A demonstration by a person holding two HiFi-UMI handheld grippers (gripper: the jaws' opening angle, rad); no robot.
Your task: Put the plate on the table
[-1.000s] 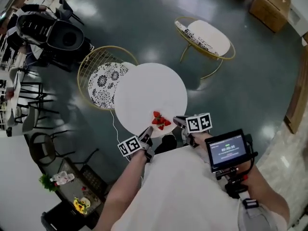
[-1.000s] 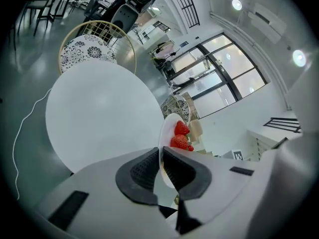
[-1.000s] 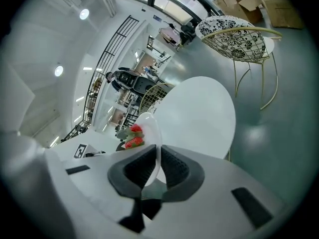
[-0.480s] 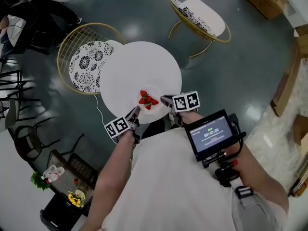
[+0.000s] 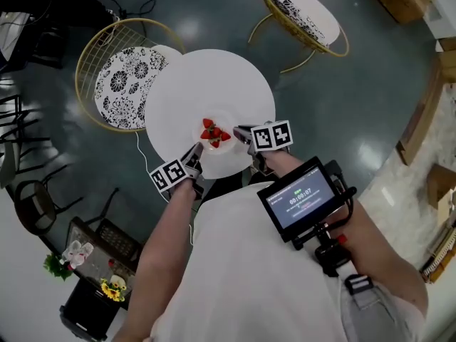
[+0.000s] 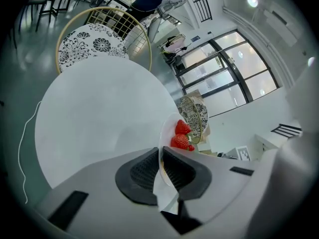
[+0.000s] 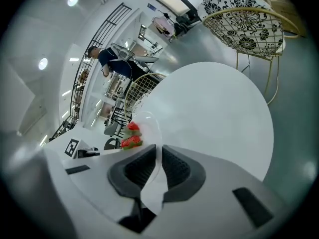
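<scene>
Well, the plate [image 5: 222,148] is not set down yet, as far as I can judge. It sits just left of the head view's centre, over the near half of the round white table [image 5: 185,91], with a small heap of strawberries [image 5: 213,132] on it. The left gripper [image 5: 197,150] clamps the plate's lower-left rim. The left gripper view shows its jaws pressed onto the thin white edge, nearly together, with the rim between the pads. The right gripper [image 5: 239,131] does the same on the right rim, and the right gripper view shows the plate edge pinched between its jaws. So it is a two-sided hold, one gripper on each side of the rim.

I cannot tell whether the plate's underside touches the tabletop. Both gripper views show it edge-on against the white top, with no clear gap or contact.

My reading of progress: the carry to the table looks done, since the plate is already above the surface and well in from the near edge. What is left is resting it flat, then letting both jaws go from the rim and pulling the grippers back. The strawberries look loose, so keeping the plate level matters.

A wire chair [image 5: 121,77] stands at the table's upper left, touching or just beside it.
</scene>
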